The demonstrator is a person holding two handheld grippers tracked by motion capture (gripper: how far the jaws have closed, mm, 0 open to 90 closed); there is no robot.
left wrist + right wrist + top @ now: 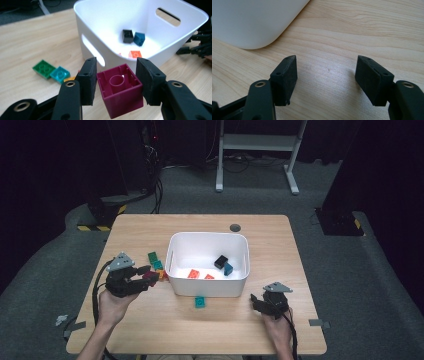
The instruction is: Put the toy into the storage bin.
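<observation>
From the high view, the left tool (145,276) holds a magenta brick (150,277) above the desk (150,320), just left of the white bin (207,292); the right tool (256,301) rests near the bin's right corner. In the left gripper view, both pads clamp the magenta brick (120,92), hollow side up, before the bin (100,32). In the right gripper view, the right tool (325,75) stands wide over bare desk (362,30).
</observation>
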